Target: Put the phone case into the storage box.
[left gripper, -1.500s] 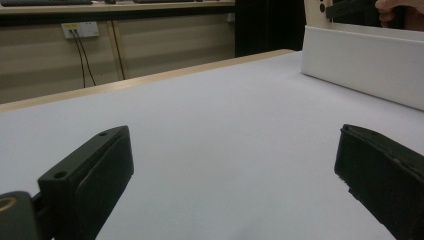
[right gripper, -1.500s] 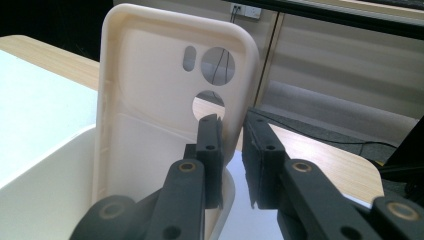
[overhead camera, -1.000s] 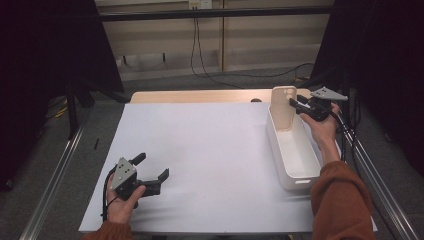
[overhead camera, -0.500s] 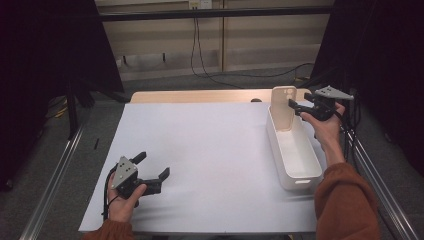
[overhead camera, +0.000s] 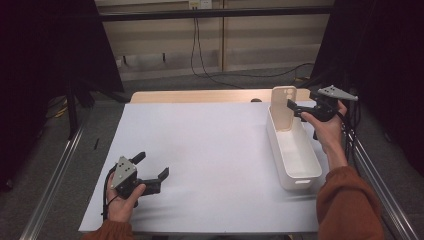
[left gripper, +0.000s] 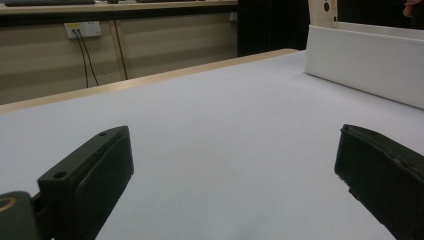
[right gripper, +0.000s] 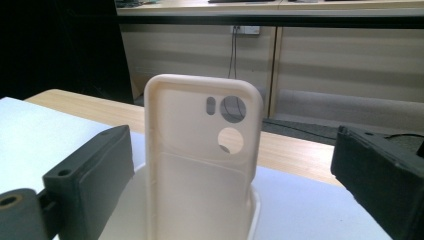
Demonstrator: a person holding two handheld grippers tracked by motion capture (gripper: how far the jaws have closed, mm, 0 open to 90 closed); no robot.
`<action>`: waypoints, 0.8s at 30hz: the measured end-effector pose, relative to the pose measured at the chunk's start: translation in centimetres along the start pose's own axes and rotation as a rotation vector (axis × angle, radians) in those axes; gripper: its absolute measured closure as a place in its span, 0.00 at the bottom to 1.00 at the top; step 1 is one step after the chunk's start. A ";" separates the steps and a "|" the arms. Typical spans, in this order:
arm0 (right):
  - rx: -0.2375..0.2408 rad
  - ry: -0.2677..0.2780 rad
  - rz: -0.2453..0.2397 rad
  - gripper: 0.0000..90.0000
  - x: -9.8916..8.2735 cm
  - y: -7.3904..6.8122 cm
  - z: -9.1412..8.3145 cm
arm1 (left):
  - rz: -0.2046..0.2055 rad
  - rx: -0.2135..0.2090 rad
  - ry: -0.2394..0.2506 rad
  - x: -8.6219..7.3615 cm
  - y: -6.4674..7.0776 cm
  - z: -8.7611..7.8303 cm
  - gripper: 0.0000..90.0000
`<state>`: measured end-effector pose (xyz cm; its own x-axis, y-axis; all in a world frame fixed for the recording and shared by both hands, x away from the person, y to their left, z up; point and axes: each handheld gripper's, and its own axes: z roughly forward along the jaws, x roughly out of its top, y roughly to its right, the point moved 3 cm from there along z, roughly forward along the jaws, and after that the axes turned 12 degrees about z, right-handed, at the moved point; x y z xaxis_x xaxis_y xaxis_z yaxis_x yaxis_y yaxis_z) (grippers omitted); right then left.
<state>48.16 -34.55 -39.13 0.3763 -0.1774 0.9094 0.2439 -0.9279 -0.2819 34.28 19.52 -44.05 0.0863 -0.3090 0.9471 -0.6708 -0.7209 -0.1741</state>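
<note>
Evidently the work in hand is standing a cream phone case (overhead camera: pixel 282 107) upright at the far end of the long white bin (overhead camera: pixel 300 175), and that step looks done: the case leans on its lower edge against the bin's far end wall, its camera cutouts at the top, so the wall props it and it needs no grip. The right gripper (overhead camera: pixel 299 106) sits just beside the case at the bin's far end, and its jaws have just been opening; in the right gripper view the case (right gripper: pixel 202 160) stands between the two black pads with clear gaps on both sides, so nothing is clamped and the case is released. The hand holds the gripper level and aimed at the case, probably so the jaws can draw straight back without knocking it over. The left gripper (overhead camera: pixel 152 170) rests low on the white table cover (overhead camera: pixel 210 150) at the near left, well apart from the bin, its jaws spread wide with only bare cover between them in the left gripper view; it seems parked there to stay out of the way. From that view the bin wall (left gripper: pixel 365 60) shows at the far right
</note>
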 end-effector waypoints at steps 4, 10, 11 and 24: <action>0.012 0.004 0.003 0.01 -0.2 -0.2 -0.3 | 0.000 0.004 0.000 0.0 0.0 -0.1 0.03; 0.013 0.013 -0.003 0.01 -0.2 -0.4 -1.4 | -0.008 0.008 0.003 0.0 -0.1 -0.3 0.03; 0.013 0.013 -0.003 0.01 -0.2 -0.4 -1.4 | -0.009 0.010 0.004 0.0 -0.1 -0.4 0.03; 0.006 0.032 -0.017 0.01 0.0 -1.5 -3.7 | -0.027 0.024 0.016 0.0 -0.4 -0.8 0.03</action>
<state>44.51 -34.40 -37.55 0.3437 -0.1724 0.9231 0.2555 -0.9287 -0.2686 34.00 20.32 -43.74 0.0927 -0.2796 0.9556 -0.6506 -0.7436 -0.1544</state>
